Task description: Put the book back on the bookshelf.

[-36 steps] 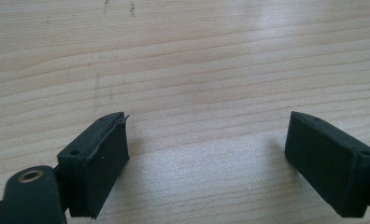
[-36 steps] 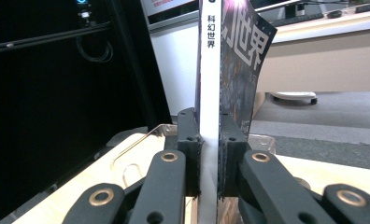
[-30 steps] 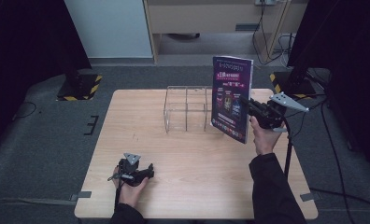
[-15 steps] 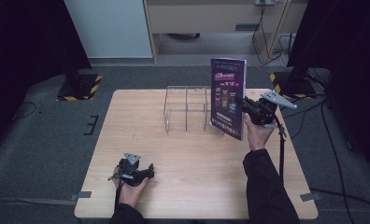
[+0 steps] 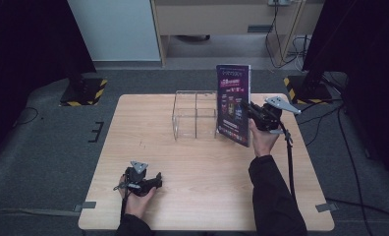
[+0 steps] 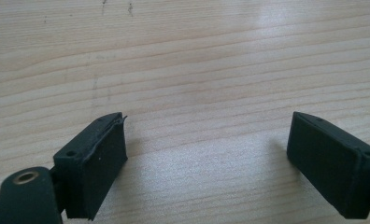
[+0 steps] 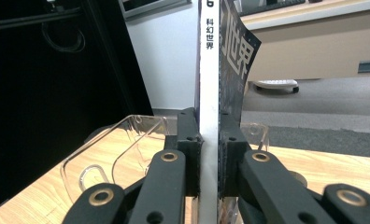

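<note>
A purple magazine (image 5: 233, 104) stands upright in the air at the right end of a clear plastic rack (image 5: 194, 114) on the wooden table (image 5: 202, 187). My right gripper (image 5: 247, 109) is shut on its spine edge; in the right gripper view the white spine (image 7: 208, 93) runs up between the closed jaws of that gripper (image 7: 209, 154), with the rack (image 7: 113, 149) just beyond. My left gripper (image 5: 155, 181) rests low on the table near the front left edge, held in a hand. Its jaws stand wide apart over bare wood in the left gripper view (image 6: 206, 158).
Grey carpet surrounds the table. A yellow-black striped stand base (image 5: 82, 91) sits at the far left and another (image 5: 303, 88) at the far right, with cables (image 5: 281, 29) on the floor behind. A cabinet (image 5: 227, 17) lines the back wall.
My right gripper has carried the magazine leftward, toward the rack's right end. The left gripper has stayed put.
</note>
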{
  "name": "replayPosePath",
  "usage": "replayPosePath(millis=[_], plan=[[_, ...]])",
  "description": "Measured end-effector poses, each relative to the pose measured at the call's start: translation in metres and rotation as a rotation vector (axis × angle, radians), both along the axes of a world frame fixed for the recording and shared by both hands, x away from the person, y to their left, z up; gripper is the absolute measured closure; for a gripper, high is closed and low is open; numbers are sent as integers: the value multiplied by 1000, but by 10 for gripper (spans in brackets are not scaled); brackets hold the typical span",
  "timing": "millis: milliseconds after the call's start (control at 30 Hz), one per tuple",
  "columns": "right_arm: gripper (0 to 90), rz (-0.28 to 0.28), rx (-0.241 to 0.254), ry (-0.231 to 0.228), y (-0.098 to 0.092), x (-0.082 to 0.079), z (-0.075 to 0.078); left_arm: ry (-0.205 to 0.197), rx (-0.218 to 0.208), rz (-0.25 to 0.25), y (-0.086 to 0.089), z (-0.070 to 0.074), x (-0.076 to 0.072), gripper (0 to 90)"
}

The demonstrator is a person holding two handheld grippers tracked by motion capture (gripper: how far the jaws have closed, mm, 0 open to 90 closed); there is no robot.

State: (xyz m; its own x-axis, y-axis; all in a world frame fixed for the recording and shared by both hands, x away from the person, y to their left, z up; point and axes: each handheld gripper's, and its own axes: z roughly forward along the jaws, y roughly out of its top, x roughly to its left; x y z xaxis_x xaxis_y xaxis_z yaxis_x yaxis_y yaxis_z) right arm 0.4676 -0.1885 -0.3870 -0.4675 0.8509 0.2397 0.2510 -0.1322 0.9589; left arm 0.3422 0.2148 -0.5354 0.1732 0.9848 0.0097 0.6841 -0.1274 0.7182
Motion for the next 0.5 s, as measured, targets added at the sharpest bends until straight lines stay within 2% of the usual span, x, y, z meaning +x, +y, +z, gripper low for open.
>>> replayPosePath(millis=[500], plan=[[829,-1,-28,12,9,4,-12,0,0,0,0,0,0,110]])
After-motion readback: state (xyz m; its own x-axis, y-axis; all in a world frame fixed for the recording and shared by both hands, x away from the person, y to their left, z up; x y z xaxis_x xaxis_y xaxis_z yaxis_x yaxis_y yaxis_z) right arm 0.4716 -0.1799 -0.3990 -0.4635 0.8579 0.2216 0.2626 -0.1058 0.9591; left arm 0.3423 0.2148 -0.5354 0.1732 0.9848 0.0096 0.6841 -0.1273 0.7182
